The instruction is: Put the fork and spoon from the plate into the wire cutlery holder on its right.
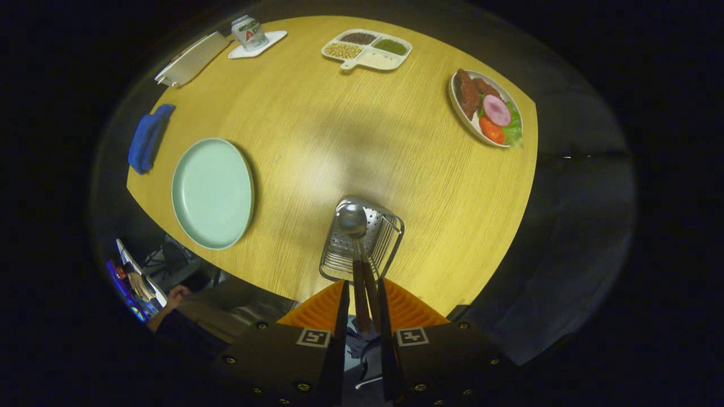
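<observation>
My gripper point(362, 297) is shut on two brown wooden handles point(365, 291) held side by side between its orange fingers point(319, 310). One handle ends in the spoon's point(352, 219) shiny bowl, which hangs over the mouth of the wire cutlery holder point(391, 240) just ahead of the fingers. The other handle's metal head is hard to tell apart from the holder's wires and perforated wall. The pale green plate point(212, 192) lies to the left of the holder with nothing on it.
On the round wooden table point(350, 130), beyond the holder, are a divided tray of grains point(367, 50), a plate of meat and salad point(489, 107), a can on a coaster point(249, 33), a white box point(189, 59) and a blue cloth point(148, 138). A person's hand point(176, 294) rests below the table's near edge.
</observation>
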`<action>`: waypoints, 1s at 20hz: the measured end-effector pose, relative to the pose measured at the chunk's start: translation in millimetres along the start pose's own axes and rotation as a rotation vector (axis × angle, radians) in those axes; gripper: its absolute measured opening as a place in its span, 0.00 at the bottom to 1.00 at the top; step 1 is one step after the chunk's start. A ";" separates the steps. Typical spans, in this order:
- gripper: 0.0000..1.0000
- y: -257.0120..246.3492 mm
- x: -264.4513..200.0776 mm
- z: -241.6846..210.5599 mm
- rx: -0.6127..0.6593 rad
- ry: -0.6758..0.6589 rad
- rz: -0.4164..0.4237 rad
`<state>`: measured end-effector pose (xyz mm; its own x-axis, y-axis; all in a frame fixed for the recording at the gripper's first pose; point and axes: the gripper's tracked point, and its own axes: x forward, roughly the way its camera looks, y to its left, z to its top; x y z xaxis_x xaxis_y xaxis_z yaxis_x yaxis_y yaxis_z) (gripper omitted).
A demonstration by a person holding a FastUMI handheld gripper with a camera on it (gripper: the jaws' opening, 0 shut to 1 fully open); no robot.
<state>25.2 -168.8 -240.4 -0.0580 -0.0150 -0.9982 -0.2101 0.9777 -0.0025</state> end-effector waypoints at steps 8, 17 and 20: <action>0.28 53.8 -146.4 49.7 0.205 -0.973 -0.007; 0.51 104.3 -285.9 -11.0 0.250 -1.619 -0.265; 0.64 120.3 -298.8 -14.1 0.228 -1.671 -0.349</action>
<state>3.5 -49.6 58.4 0.9867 -0.1440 0.0757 0.1497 0.9858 -0.0757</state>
